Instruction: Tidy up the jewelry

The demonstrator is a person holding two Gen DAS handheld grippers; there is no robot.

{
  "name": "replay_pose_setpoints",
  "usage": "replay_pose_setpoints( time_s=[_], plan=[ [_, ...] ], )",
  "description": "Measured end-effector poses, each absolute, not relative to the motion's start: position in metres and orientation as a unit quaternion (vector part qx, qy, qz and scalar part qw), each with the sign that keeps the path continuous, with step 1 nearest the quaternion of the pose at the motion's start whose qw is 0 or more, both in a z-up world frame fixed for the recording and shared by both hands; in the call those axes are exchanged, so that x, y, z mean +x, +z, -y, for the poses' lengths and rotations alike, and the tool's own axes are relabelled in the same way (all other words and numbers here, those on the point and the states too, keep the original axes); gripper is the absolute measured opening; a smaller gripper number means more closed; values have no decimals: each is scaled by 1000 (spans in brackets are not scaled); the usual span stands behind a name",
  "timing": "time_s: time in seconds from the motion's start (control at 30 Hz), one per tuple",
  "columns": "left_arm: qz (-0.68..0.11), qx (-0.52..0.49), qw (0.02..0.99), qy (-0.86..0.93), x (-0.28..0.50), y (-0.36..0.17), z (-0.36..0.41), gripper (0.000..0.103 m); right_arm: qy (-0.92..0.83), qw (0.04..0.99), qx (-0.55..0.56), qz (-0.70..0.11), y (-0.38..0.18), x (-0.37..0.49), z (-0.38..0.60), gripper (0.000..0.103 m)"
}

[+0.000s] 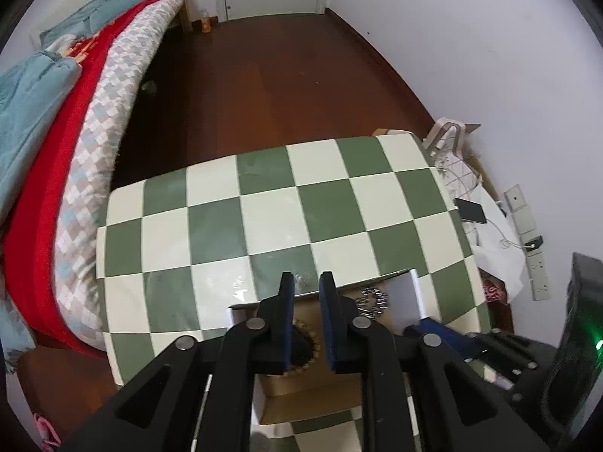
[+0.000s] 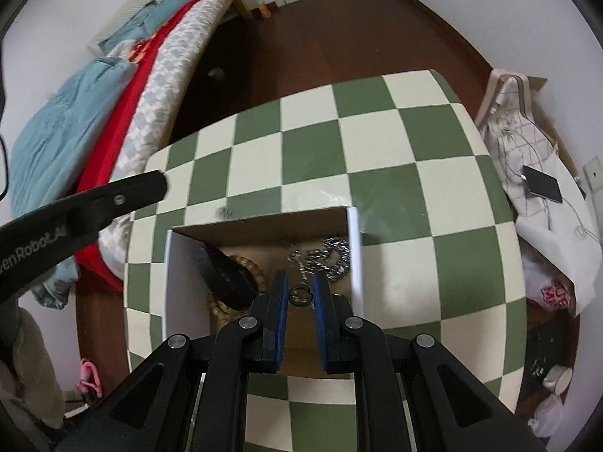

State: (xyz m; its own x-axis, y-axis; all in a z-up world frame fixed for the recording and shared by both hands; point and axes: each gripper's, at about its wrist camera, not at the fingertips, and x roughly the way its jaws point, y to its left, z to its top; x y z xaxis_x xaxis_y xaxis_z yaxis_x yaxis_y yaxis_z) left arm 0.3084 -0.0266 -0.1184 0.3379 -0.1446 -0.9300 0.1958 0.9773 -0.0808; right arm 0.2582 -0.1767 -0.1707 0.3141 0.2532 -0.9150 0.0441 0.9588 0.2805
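Our right gripper (image 2: pixel 300 293) hung over the open cardboard box (image 2: pixel 260 226), its blue-padded jaws parted with a small dark ring (image 2: pixel 300 295) between them; we could not tell whether the pads touched the ring or whether it lay loose on the box floor just below. Our left gripper (image 1: pixel 306 293) was also released, gripping nothing, poised over the near left part of the same box. Inside, a string of wooden beads (image 2: pixel 251 263) curled on the left beneath a dark object we could not identify, and a silver chain (image 2: pixel 324 254) lay heaped against the right wall. We judged the step in hand to be dropping or settling the ring among the pieces already gathered. The next move, as we saw it, called for a clean lift of the right gripper without snagging the chain. The box sat on the green-and-cream checked worktop (image 2: pixel 377 143), which otherwise looked bare. Beyond were the wooden floor (image 1: pixel 282 75) and a bed (image 1: pixel 94 113).
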Motion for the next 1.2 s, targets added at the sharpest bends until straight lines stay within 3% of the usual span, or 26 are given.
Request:
replay_pose_setpoints(
  time_s=[0.03, 0.07, 0.1, 0.13, 0.2, 0.23, 0.27, 0.3, 0.33, 0.47, 0.53, 0.83, 1.2],
  plan=[
    [-562, 30, 822, -94, 307, -118, 25, 44, 62, 801, 128, -581, -170, 257, 178, 41],
    [-556, 33, 826, -88, 305, -117, 22, 57, 60, 803, 130, -579, -168, 255, 180, 48],
    [-548, 30, 832, -85, 302, -115, 18, 76, 58, 805, 131, -576, -166, 253, 182, 56],
    [-543, 26, 836, -79, 299, -114, 14, 85, 56, 806, 132, -575, -165, 251, 183, 57],
    [-537, 31, 841, -61, 295, -115, 7, 87, 47, 809, 122, -573, -161, 248, 184, 58],
    [-534, 36, 843, -53, 293, -116, 4, 95, 41, 813, 108, -571, -159, 245, 184, 61],
    [-532, 40, 845, -44, 290, -117, 1, 100, 34, 814, 98, -571, -158, 243, 183, 65],
    [-528, 45, 848, -36, 285, -119, -3, 103, 27, 814, 85, -574, -158, 241, 182, 75],
    [-525, 48, 849, -32, 283, -120, -4, 103, 20, 815, 71, -575, -158, 238, 181, 84],
    [-516, 46, 855, -11, 264, -127, -15, 103, 0, 815, 39, -579, -162, 228, 177, 92],
    [-511, 47, 859, -5, 255, -129, -18, 103, -9, 815, 23, -579, -165, 223, 175, 103],
    [-492, 52, 869, 25, 215, -131, -26, 103, -28, 826, -2, -563, -158, 194, 165, 103],
    [-461, 34, 886, 30, 145, -104, -34, 103, -45, 859, -11, -511, -109, 132, 162, 103]
  ],
)
